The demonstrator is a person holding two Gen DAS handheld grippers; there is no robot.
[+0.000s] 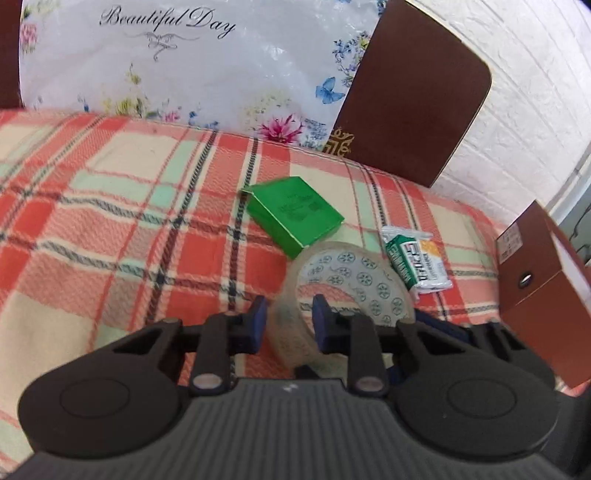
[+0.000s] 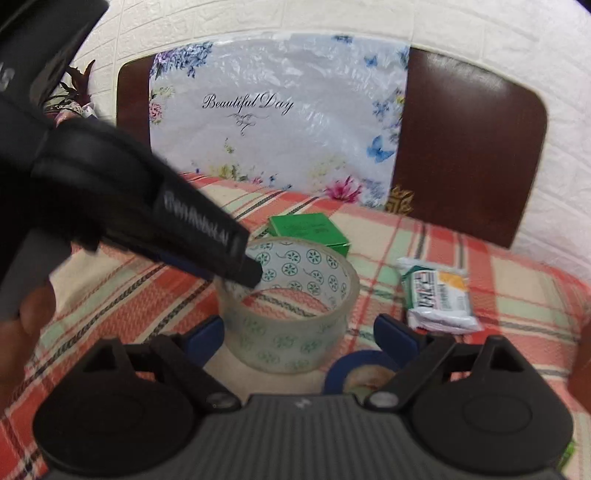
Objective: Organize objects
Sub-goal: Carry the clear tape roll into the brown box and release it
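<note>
A clear tape roll (image 1: 347,288) with a green flower-print core stands on the plaid cloth. My left gripper (image 1: 289,323) is shut on its near wall, one finger inside the ring and one outside. In the right wrist view the same roll (image 2: 291,332) sits between the wide-open fingers of my right gripper (image 2: 299,332), and the left gripper's finger (image 2: 221,247) reaches into the ring from the left. A green box (image 1: 295,214) lies behind the roll. A white and green packet (image 1: 415,258) lies to its right. A blue tape ring (image 2: 354,365) lies under the right gripper.
A plaid cloth (image 1: 110,221) covers the surface. A flowered "Beautiful Day" bag (image 1: 177,66) leans on a brown headboard (image 1: 413,96) at the back. A brown box (image 1: 535,295) stands at the right edge. A white brick wall (image 2: 480,33) lies behind.
</note>
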